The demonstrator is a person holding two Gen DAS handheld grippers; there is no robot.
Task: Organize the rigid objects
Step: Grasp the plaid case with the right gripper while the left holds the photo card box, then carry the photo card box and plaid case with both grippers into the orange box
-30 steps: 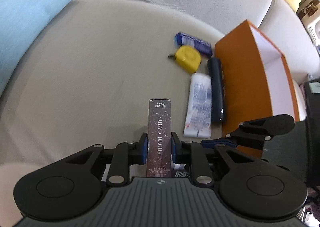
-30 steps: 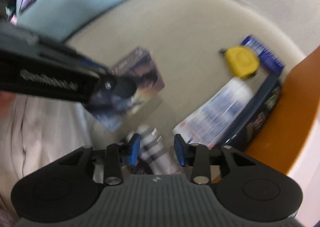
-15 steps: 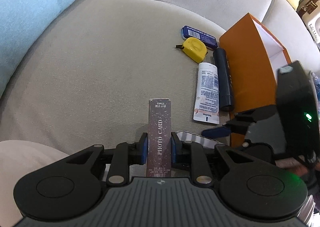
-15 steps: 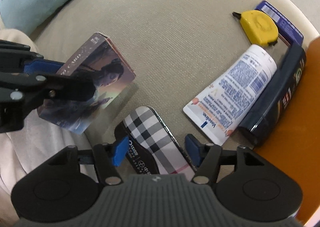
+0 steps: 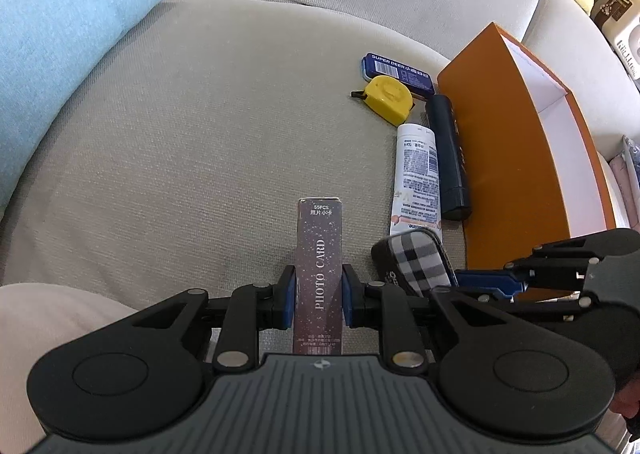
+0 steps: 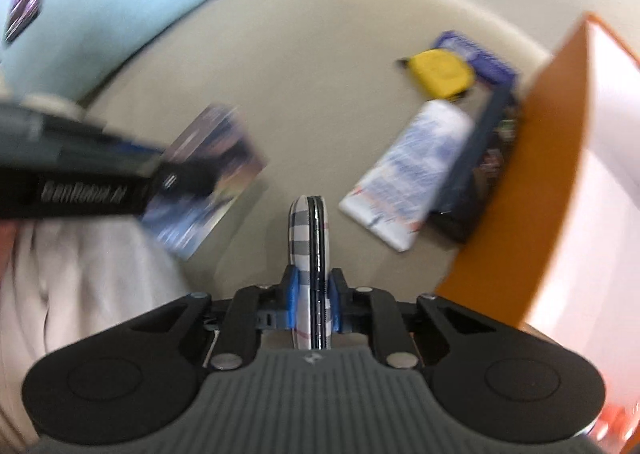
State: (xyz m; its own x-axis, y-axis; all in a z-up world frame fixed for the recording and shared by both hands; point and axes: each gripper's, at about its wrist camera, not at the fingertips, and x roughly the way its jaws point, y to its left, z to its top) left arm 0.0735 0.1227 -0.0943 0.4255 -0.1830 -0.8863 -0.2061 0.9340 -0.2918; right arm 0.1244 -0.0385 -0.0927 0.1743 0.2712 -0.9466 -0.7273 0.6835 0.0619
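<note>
Now right gripper [image 6: 313, 304] around plaid case [image 6: 309, 238].

A dark purple photo card box [image 5: 319, 274] stands edge-up at lower centre, clamped at both sides. Right of it, a plaid case [image 5: 416, 260] is pinched likewise. Above, a white tube [image 5: 416, 174] and dark navy tube [image 5: 447, 150] lie side by side against an orange box [image 5: 500, 142], beyond them a yellow tape measure [image 5: 386, 98] and blue tin [image 5: 398, 70].
</note>
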